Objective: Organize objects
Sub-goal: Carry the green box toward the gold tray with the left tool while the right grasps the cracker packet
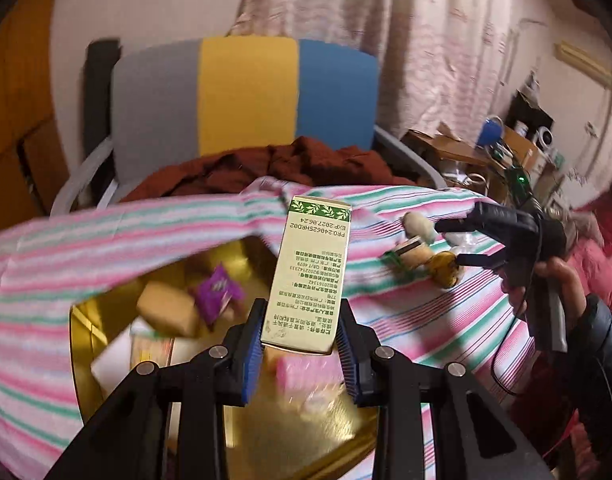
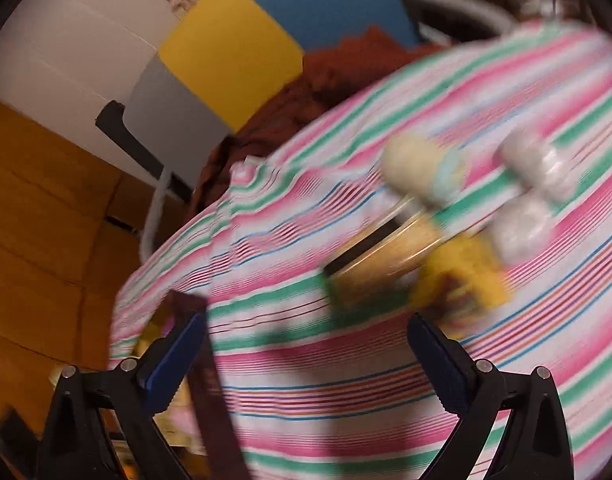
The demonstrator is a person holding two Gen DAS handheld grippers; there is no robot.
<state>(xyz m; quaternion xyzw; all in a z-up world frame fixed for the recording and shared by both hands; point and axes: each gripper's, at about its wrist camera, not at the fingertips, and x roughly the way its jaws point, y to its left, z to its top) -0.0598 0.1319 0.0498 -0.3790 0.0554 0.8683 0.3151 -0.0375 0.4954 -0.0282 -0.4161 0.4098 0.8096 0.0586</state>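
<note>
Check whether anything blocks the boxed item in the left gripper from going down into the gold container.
Nothing visible does. The left gripper holds the box over the open gold container. The striped cloth drapes only its far rim. The items inside leave bare floor near the gripper.

Grey-yellow-blue chair back [image 1: 242,96], pale patterned curtain [image 1: 385,20], white wall [image 1: 146,0], cluttered desk [image 1: 485,152]

The support surface is covered by a striped cloth [image 1: 405,320]. A gold tin [image 1: 290,432] and a cluster of small items [image 1: 425,252] rest directly on it.
</note>
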